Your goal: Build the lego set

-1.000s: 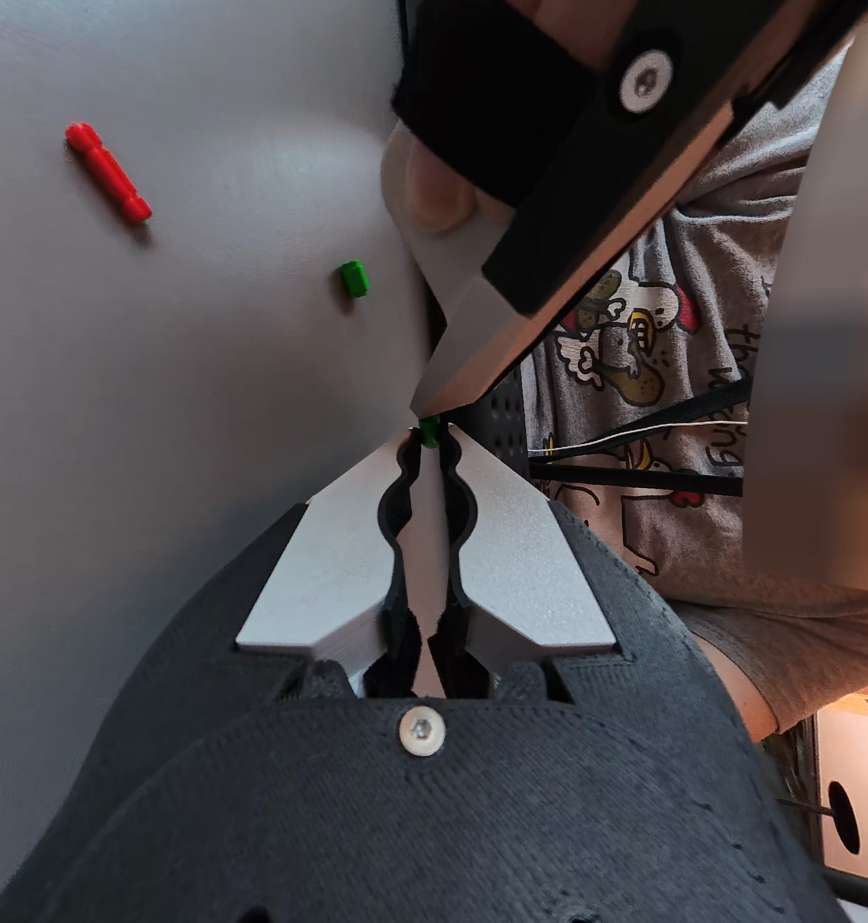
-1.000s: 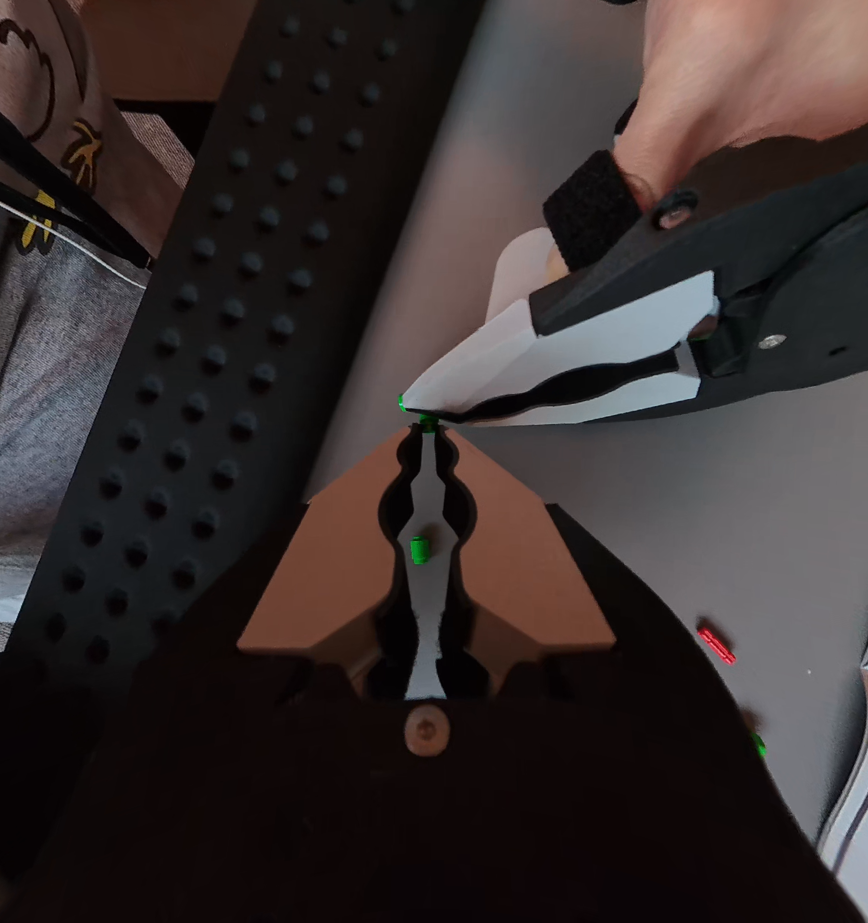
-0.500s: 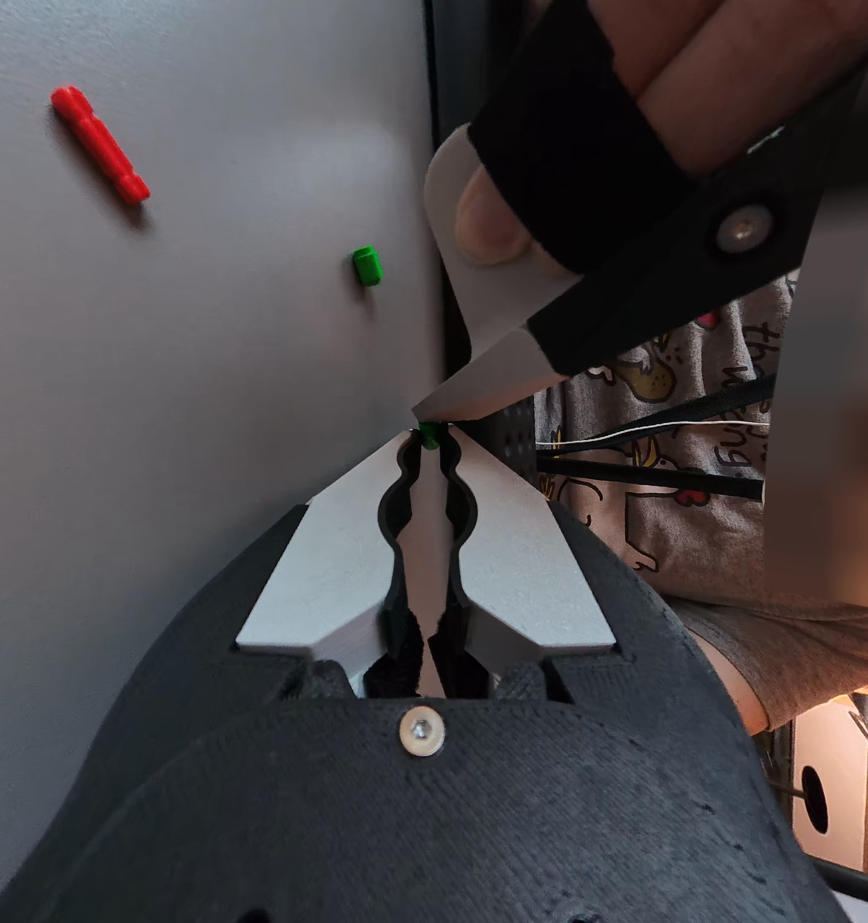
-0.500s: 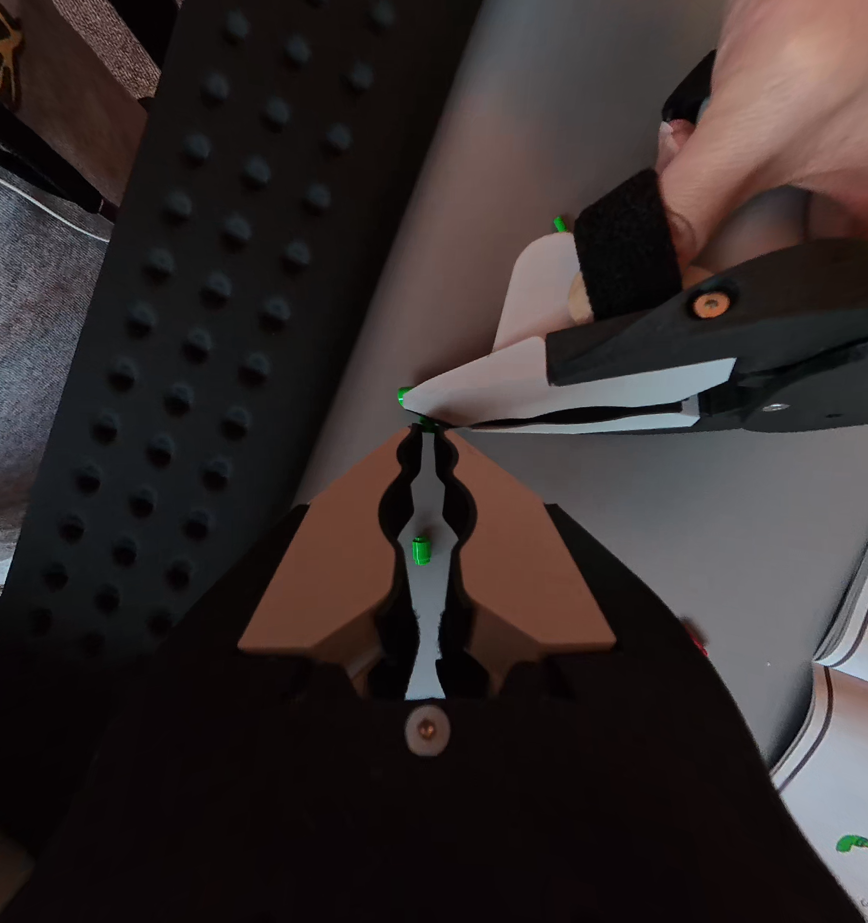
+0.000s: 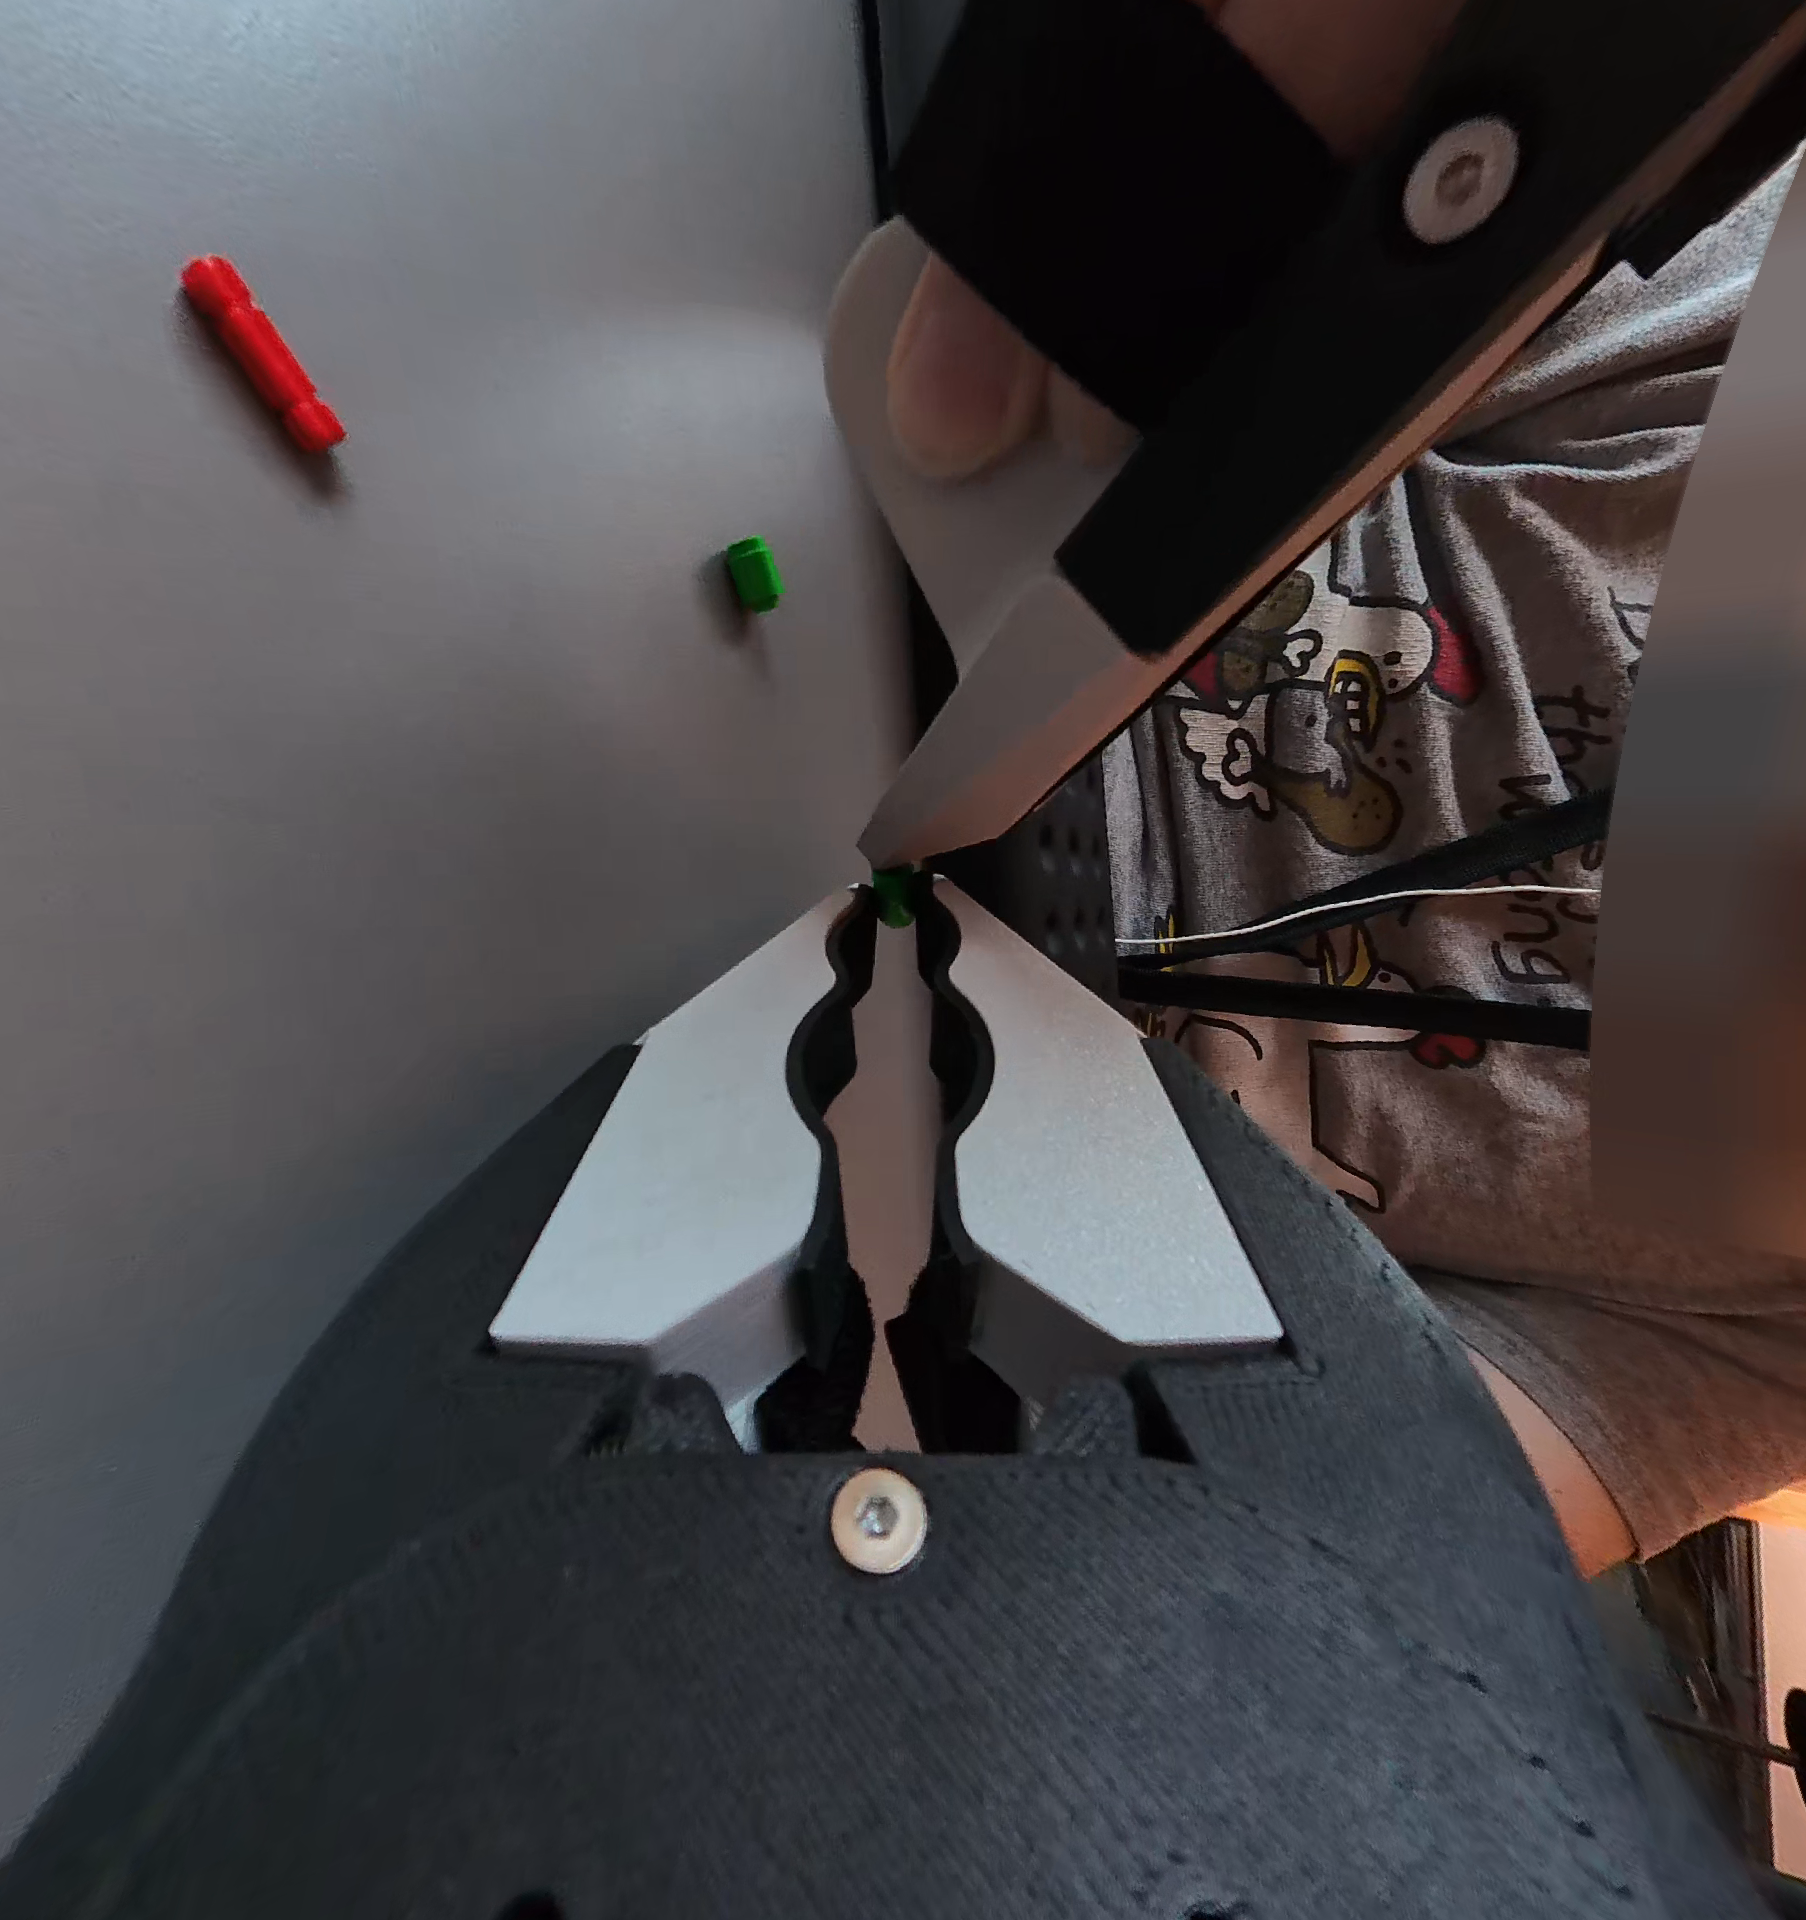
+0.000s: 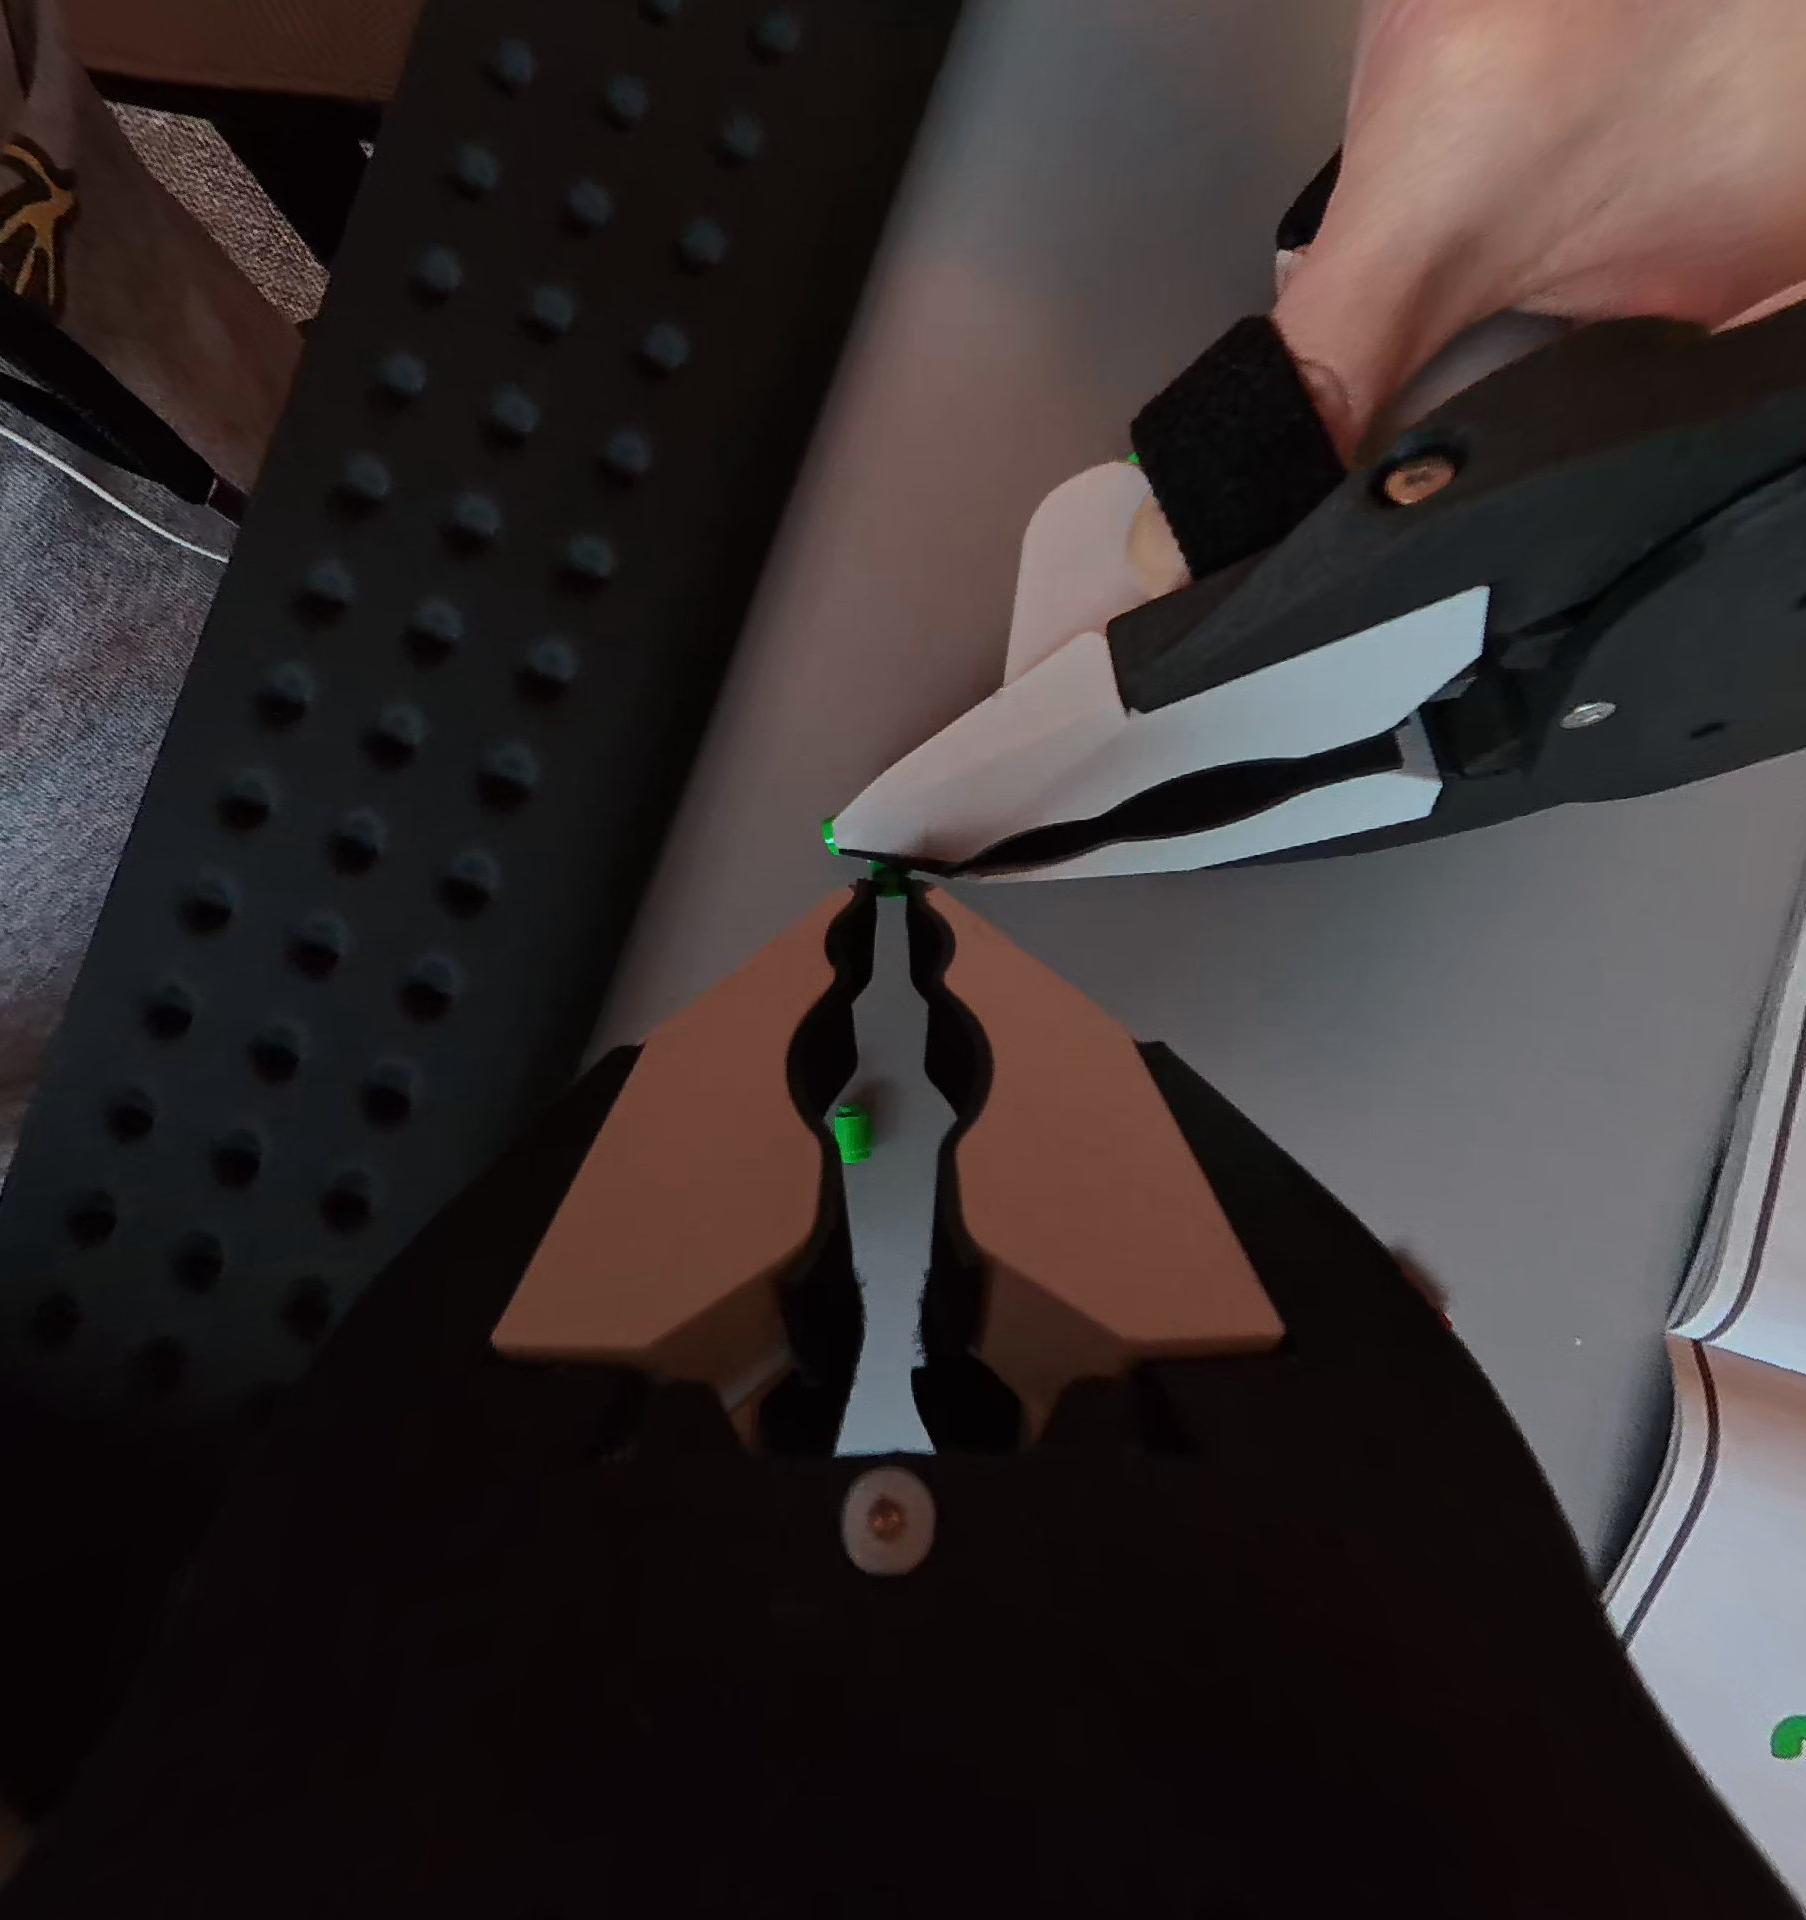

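My left gripper (image 5: 894,902) is shut on a small green lego piece (image 5: 893,896) held above the grey table. My right gripper (image 5: 883,844) comes in from the upper right, and its closed tip touches that piece. In the right wrist view my right gripper (image 6: 886,891) is nearly closed with a bit of green (image 6: 888,883) at its tips. I cannot tell whether this is the same piece. My left gripper (image 6: 843,840) reaches in from the right, tip to tip, with green showing at its tip (image 6: 828,834).
A loose green piece (image 5: 753,575) and a red pin (image 5: 260,353) lie on the grey table (image 5: 359,935). The loose green piece also shows between my right fingers (image 6: 852,1132). A black studded baseplate (image 6: 411,623) lies at the left. An instruction sheet (image 6: 1761,1507) lies at the right. A person's shirt shows beyond the table edge. Both grippers' tips are close together, under 4 cm apart.
Both grippers stay tip to tip on the green piece. They have tilted and shifted slightly together; the right gripper swung back to a steeper angle. The loose pieces have not moved.
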The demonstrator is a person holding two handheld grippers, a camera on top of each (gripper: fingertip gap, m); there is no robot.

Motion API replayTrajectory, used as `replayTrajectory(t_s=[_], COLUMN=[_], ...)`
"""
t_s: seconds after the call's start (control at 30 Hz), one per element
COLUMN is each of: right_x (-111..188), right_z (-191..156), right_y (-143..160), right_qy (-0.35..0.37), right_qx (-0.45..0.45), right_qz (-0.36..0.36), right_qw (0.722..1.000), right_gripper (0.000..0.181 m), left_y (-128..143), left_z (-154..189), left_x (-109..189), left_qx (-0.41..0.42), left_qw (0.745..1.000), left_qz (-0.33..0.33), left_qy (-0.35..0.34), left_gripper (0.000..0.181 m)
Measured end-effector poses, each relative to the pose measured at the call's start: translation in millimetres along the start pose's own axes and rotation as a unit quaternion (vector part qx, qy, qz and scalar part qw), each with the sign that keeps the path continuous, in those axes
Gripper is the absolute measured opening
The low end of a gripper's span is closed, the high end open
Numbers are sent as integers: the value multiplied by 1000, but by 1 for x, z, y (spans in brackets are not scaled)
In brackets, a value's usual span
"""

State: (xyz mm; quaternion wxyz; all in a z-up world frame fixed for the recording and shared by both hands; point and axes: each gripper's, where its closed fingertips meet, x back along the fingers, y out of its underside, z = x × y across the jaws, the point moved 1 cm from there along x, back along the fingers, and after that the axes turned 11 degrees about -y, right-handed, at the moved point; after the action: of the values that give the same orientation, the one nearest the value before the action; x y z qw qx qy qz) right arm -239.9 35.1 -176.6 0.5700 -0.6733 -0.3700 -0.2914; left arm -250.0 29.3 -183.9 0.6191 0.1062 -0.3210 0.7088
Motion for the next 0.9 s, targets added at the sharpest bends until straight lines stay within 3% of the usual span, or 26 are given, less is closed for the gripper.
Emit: replayTrajectory(t_s=[0.43, 0.67, 0.9], right_x=[1, 9, 41], right_z=[3, 10, 26], right_y=[3, 3, 2], right_qy=[15, 40, 144], right_qx=[5, -1, -49], right_qz=[11, 27, 128], right_qw=[1000, 999, 980], right_gripper=[6, 18, 41], left_y=[-4, -7, -30], left_z=[-1, -4, -8], left_x=[5, 10, 37], left_qx=[0, 5, 0], left_qw=[1000, 999, 990], left_qz=[19, 35, 139], left_qy=[-1, -6, -28], left_gripper=[5, 6, 5])
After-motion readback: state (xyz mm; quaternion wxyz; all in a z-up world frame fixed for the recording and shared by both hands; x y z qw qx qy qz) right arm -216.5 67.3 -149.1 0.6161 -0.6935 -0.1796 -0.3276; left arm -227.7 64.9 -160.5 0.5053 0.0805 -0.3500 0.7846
